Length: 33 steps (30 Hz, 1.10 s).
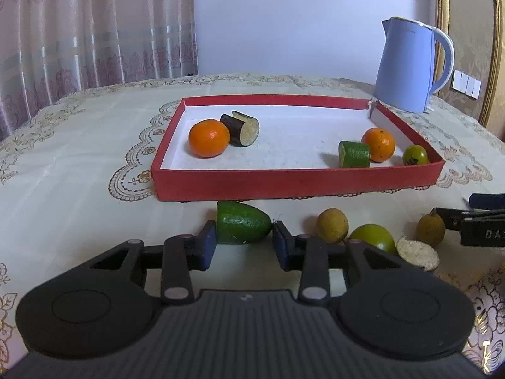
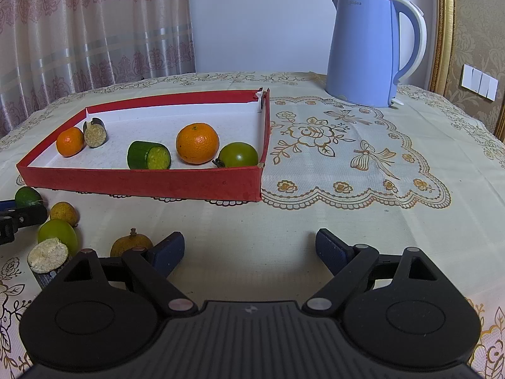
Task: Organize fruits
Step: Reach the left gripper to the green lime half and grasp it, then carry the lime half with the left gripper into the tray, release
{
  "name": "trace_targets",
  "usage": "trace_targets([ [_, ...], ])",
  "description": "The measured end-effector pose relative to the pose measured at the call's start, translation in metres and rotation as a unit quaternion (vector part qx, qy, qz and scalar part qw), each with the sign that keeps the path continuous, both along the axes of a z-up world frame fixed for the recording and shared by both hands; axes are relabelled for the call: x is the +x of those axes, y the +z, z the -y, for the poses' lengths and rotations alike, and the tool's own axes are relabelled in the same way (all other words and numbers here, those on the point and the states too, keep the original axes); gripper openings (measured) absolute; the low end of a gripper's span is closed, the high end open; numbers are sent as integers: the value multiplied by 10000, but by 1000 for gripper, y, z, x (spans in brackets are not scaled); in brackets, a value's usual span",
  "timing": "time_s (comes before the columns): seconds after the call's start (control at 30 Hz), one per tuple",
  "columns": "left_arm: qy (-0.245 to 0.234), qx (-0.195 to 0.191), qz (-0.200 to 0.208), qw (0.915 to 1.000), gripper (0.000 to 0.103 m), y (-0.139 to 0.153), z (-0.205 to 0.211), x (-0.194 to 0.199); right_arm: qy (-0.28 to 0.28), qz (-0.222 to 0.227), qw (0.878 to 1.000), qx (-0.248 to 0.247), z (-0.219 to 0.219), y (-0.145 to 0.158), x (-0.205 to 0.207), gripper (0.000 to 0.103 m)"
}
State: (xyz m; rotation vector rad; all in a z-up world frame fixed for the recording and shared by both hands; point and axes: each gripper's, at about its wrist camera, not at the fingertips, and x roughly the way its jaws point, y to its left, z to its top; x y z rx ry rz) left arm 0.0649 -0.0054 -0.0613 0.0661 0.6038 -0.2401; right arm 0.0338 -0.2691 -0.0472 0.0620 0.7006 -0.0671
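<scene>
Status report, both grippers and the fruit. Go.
Left gripper straddling cucumber end, not clamped. Right gripper open, empty. Five pieces in red tray. Path clear.

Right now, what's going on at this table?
A person is sorting fruit into a red tray with two hand-held grippers. The left hand-held gripper has its pads on either side of a green cucumber end piece lying on the tablecloth just in front of the tray; whether it is squeezing yet is unclear. The right hand-held gripper is open and holds nothing. Two oranges, two cut vegetable pieces and a green fruit are already in the tray; several small fruits wait outside.
</scene>
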Motion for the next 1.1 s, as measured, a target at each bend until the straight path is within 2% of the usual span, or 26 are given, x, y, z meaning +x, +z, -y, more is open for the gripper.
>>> trace_targets([
  [0.27, -103, -39, 244, 9996, 35, 19, -2, -7, 1, 0, 10000, 0, 0, 0, 0, 90],
  [0.47, -59, -69, 415, 9991, 35, 36, -2, 7, 1, 0, 10000, -1, 0, 0, 0, 91],
  [0.73, 78, -195, 282, 9994, 35, 40, -3, 39, 2, -1, 10000, -2, 0, 0, 0, 91],
  [1.1, 100, -186, 29, 9998, 35, 26, 4, 70, 3, -2, 10000, -5, 0, 0, 0, 91],
])
